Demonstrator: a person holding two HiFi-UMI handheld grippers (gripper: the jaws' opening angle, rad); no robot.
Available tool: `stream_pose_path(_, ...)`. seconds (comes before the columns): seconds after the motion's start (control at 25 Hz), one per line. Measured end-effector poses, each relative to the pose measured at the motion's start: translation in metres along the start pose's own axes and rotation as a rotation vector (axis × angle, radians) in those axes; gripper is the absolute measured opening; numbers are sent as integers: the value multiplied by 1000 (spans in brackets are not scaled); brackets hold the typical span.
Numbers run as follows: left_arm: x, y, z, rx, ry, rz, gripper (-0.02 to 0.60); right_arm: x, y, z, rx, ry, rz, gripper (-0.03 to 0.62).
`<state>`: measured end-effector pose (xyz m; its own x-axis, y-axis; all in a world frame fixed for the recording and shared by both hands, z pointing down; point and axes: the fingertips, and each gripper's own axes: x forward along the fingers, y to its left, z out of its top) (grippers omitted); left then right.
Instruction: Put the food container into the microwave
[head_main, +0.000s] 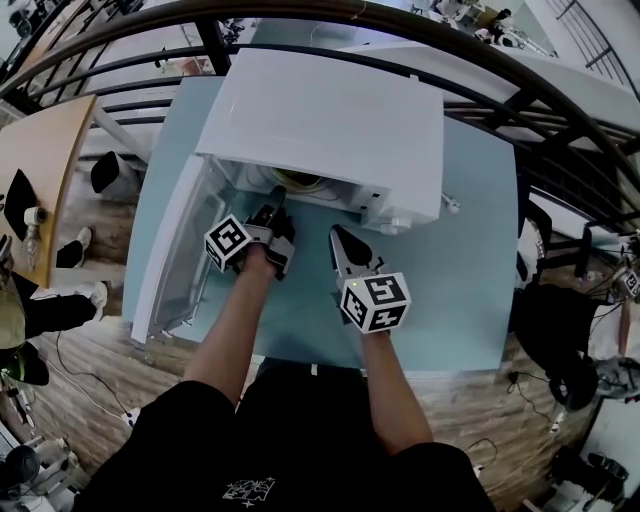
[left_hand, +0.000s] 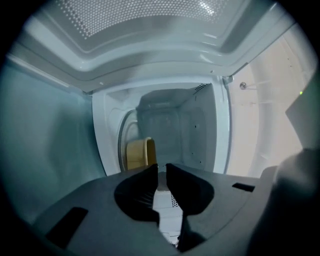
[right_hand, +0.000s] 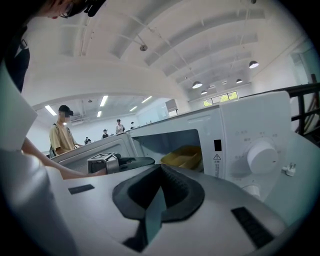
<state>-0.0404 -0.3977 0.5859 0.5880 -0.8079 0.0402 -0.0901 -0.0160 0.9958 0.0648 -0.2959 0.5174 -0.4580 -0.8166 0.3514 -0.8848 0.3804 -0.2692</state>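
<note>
**A:** Was any writing made out?

**B:** Very little. In the right gripper view a triangular warning label was seen on the control panel of the microwave, left of a white dial. Its print was too small to be read. In the head view, black-and-white square markers were seen on the cubes of both grippers.

**A:** Where was the food container found?

**B:** The yellow food container was seen inside the microwave, through its open front. In the left gripper view it was shown deep in the cavity, well beyond the jaw tips.

**A:** What was shown by one view alone?

**B:** Only in the head view were the door, swung out to the left, and the pale blue worktop taken in whole. The control panel and some people far behind were caught only by the right gripper view.

**A:** And the jaws?

**B:** The jaws of the left gripper were held slightly apart at the microwave's mouth, and nothing was gripped in the narrow gap. The jaws of the right gripper were closed together on nothing and were kept in front of the microwave, clear of it.
</note>
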Motion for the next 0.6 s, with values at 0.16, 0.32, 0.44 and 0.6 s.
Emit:
stream_pose_path(0.16, -12, -4, -5, 13, -7, 3, 35, -7, 7, -1, -8, -4, 20, 6)
stream_pose_path(0.32, -24, -11, -12, 30, -6, 1, 25, -16, 13, -1, -13, -11, 47, 6)
stream_pose_path(0.44, -34, -15, -21, 39, -3, 5, 21, -25, 20, 0, -21, -13, 69, 6)
stream_pose_path(0.6, -49, -25, -35, 61, -1, 0, 12, -41, 26, 2, -24, -24, 87, 6)
